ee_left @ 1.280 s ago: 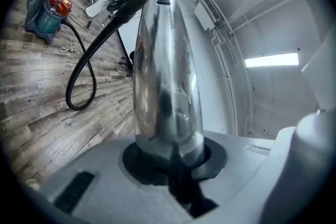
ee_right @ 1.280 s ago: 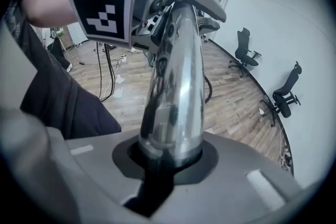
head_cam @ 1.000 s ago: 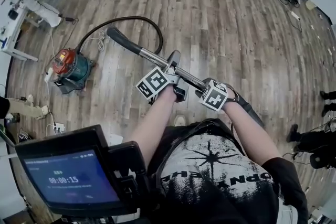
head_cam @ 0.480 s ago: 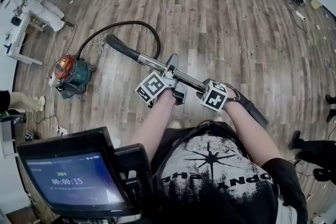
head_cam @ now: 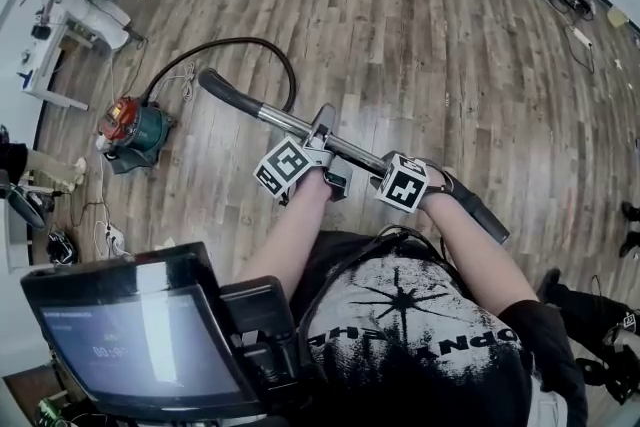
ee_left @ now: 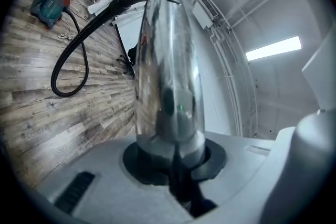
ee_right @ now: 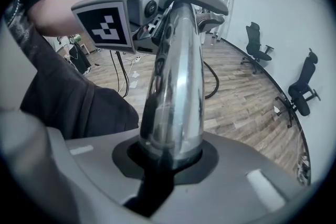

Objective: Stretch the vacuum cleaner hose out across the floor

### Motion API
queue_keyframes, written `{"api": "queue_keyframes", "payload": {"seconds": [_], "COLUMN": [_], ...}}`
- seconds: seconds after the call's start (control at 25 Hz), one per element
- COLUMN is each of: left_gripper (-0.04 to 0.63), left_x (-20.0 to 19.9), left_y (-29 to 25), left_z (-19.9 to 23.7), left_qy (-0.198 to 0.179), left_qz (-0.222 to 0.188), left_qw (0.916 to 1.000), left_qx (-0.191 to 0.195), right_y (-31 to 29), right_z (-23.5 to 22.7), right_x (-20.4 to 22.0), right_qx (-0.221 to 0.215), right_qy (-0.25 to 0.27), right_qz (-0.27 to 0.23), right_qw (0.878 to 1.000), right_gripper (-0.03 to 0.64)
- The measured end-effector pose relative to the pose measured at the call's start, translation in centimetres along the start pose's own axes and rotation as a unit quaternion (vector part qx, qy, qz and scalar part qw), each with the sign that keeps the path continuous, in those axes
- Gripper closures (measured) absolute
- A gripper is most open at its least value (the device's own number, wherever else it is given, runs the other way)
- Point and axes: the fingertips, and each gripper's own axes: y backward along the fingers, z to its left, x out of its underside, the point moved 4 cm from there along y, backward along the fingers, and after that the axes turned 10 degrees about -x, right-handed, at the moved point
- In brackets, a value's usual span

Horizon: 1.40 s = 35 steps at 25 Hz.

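**Head view.** Item: vacuum cleaner hose [head_cam: 238,40], black, lying on the floor [head_cam: 440,65] in a loose arc from the canister [head_cam: 132,127] at left toward the chrome wand [head_cam: 285,122].
- Grip: left hand-held gripper [head_cam: 322,139] and right hand-held gripper [head_cam: 388,167] are both clamped on the wand, which is held above the floor.
- Handling, judged: the hose is soft, light and springy, and likely to curl back. The wand is stiff but slick. The canister may drag once the hose runs taut.
- Best hold: the rigid wand, as now.
- Hidden: the hose's join to the handle. The wand's far end is dark and indistinct.

**Left gripper view.** The jaws, which have just been closing further, grip the wand [ee_left: 168,76]. The hose [ee_left: 65,68] loops on the floor beyond. The canister lies partly under a blur patch.

**Right gripper view.** The jaws are closed on the wand [ee_right: 176,81], with the left hand-held gripper further up the same tube. Only a short stretch of hose [ee_right: 214,81] shows.
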Motion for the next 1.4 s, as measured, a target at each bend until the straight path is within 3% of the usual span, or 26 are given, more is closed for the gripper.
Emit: {"api": "queue_keyframes", "payload": {"seconds": [0.24,0.44,0.72,1.2,1.4], "left_gripper": [0.548,0.548,0.548,0.548,0.548], "left_x": [3.6,4.1,2.2,-4.5,-5.2], "left_y": [-2.6,-4.8,-9.7,-19.0,-20.4], "left_z": [-1.4,-2.4,-2.9,-2.6,-2.3], "left_qy": [0.0,-0.003,0.008,0.014,0.014], "left_qz": [-0.004,0.0,-0.003,-0.017,-0.032], "left_qw": [0.9999,0.9999,0.9999,0.9997,0.9994], "left_qx": [-0.013,-0.013,-0.007,-0.005,-0.007], "right_y": [1.7,2.7,3.8,4.3,4.1], "right_z": [-1.7,-3.6,-9.0,-19.9,-21.9], "right_x": [4.1,4.9,4.2,-0.2,-0.3], "right_qx": [-0.014,-0.011,-0.005,-0.007,-0.012], "right_qy": [0.004,0.001,0.005,0.015,0.029], "right_qz": [-0.001,-0.006,0.008,0.016,0.018], "right_qw": [1.0,1.0,1.0,1.0,0.999], "right_gripper": [0.54,0.54,0.54,0.541,0.541]}}
